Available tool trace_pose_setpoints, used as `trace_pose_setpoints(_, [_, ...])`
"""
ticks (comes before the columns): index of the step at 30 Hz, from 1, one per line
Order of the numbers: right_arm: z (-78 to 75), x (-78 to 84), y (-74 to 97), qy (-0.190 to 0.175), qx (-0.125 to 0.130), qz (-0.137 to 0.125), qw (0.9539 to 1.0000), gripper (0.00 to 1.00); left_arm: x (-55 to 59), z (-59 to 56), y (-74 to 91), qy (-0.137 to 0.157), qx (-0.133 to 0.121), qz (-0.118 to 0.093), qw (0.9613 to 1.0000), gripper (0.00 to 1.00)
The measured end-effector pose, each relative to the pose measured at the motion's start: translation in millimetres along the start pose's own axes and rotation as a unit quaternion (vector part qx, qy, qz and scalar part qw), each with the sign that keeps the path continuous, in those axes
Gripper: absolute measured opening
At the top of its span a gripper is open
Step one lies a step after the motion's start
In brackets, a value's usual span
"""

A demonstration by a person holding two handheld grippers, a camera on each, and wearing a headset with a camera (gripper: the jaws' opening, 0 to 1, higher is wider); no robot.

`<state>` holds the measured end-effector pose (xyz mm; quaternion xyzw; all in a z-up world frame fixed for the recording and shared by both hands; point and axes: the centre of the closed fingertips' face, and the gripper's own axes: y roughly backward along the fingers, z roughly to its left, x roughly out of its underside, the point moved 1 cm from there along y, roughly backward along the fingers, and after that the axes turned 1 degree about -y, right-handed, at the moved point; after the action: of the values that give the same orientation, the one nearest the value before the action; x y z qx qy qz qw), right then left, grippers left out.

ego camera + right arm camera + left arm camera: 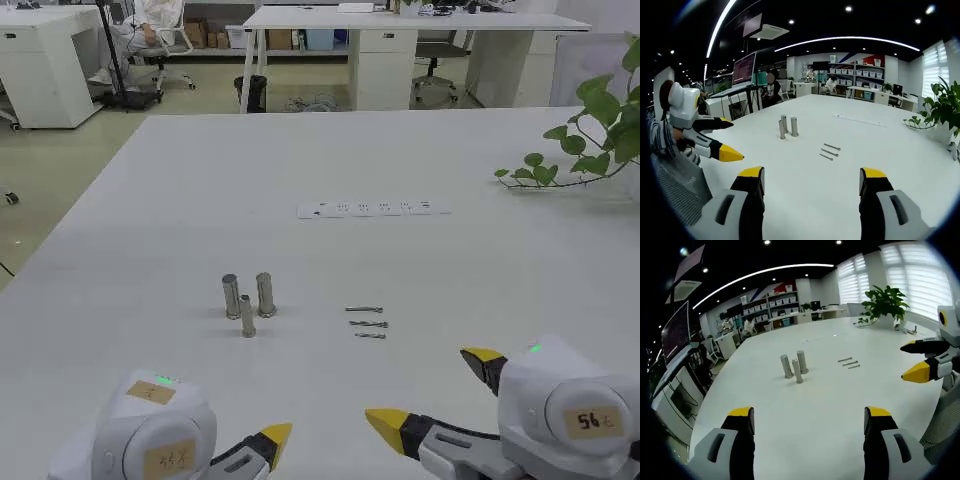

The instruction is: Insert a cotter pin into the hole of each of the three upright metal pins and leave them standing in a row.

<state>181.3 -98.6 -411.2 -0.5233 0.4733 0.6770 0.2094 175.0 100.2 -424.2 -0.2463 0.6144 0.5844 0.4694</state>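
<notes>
Three upright metal pins [247, 301] stand in a tight cluster on the white table [150, 240], also seen in the left gripper view [793, 367] and the right gripper view [786, 125]. Three cotter pins [367, 322] lie side by side to their right, apart from them [849, 362] [829, 151]. My left gripper [278, 438] is open at the near left, well short of the metal pins [810, 419]. My right gripper [435, 390] is open at the near right, nothing between its yellow-tipped fingers [811, 179].
A white power strip [372, 209] lies flat beyond the pins. A leafy plant [590, 140] reaches in at the far right edge. Other desks, chairs and a seated person stand past the table's far edge.
</notes>
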Motion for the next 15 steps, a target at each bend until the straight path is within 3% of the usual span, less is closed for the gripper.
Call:
trace_pose_setpoints(7, [-1.5,-1.9,0.6,0.004,0.003,-0.006,1.0000,0.74,-3.3,-1.9,0.2,0.003,0.004,-0.009,0.9999,0.88])
trace_pose_setpoints(15, [-2.1,-3.1,1.1,0.004,0.005,-0.008,0.9999,0.74,-1.2,-0.9,0.5,-0.004,0.002,-0.002,1.0000,0.87])
